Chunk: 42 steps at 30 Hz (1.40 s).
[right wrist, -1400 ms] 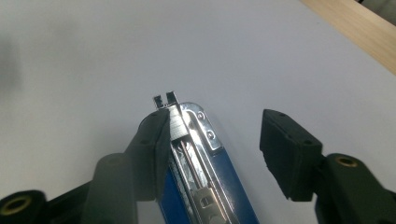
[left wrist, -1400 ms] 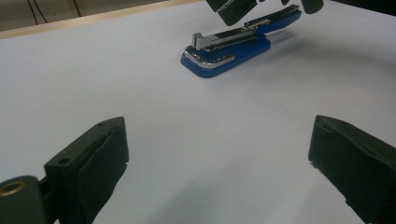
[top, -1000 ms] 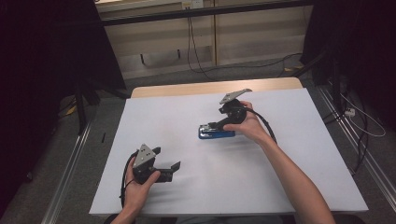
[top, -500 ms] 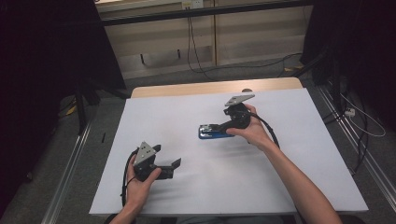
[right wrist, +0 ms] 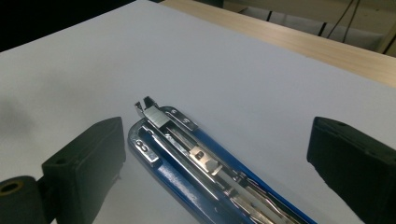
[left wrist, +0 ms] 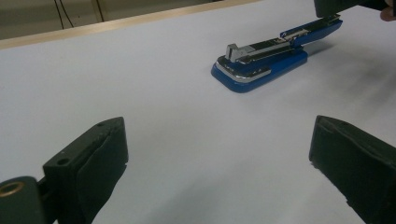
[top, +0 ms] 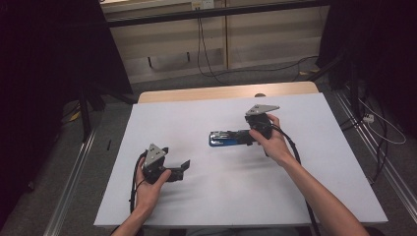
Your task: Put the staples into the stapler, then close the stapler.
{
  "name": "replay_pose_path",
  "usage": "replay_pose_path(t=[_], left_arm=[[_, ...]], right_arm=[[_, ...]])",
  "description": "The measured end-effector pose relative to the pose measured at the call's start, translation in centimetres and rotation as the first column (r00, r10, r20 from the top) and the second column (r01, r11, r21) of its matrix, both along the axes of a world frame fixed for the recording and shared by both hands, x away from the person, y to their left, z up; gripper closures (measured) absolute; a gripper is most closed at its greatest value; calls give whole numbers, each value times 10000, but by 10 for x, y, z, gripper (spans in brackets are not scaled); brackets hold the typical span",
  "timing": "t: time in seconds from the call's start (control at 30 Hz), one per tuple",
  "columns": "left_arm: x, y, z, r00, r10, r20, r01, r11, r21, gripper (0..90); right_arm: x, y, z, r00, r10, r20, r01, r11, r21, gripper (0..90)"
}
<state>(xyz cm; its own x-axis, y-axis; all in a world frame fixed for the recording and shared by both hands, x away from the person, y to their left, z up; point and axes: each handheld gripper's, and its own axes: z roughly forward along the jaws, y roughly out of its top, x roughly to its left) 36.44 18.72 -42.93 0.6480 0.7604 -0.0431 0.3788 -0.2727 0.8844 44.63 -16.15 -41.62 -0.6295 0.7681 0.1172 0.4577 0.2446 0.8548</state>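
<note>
A blue stapler (top: 227, 138) (left wrist: 261, 60) lies flat near the middle of the white table (top: 295, 196), its chrome magazine exposed on top. My right gripper (top: 248, 136) sits at its right end, held by a hand. In the right gripper view the stapler (right wrist: 201, 172) runs between the jaws of the right gripper (right wrist: 217, 133), which have just been opening and stand wide, with neither pad touching it. My left gripper (top: 184, 167) (left wrist: 217, 140) rests open near the front left of the table, well short of the stapler, with nothing between its jaws.
A wooden strip (top: 221, 92) edges the table's far side. Cables (top: 206, 54) trail over the floor behind it, and more cables (top: 378, 128) lie at the right. Metal rails (top: 74, 191) run along both sides. Dark curtains hang at the back corners.
My right gripper has slid a little to the right along the stapler and its jaws have spread. The stapler and the left gripper have stayed put.
</note>
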Motion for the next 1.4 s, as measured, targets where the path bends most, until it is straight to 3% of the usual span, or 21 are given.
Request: replay_pose_path(t=[0.3,0.67,0.83,0.93,1.27,1.4], left_arm=[[2,-8,3,9998,-203,54,202,9996,187,47],[13,-13,5,9998,-133,142,129,9996,239,47],[15,-18,4,9996,-245,146,238,9989,415,47],[17,-22,5,9988,-215,440,181,9969,768,47],[26,-39,9,9977,-375,557,337,9971,685,47],[31,-47,10,9972,-489,567,451,9967,671,47]], right_arm=[[-19,-12,-1,9975,-586,391,579,9981,188,28],[-32,-33,-1,9917,-1174,526,1163,9929,238,29],[-38,-43,-3,9890,-1386,508,1383,9903,97,29],[-42,-49,-4,9876,-1488,493,1485,9889,112,31],[-54,-67,-7,9866,-1500,644,1473,9881,440,35],[-60,-73,-9,9841,-1674,598,1667,9859,169,37]])
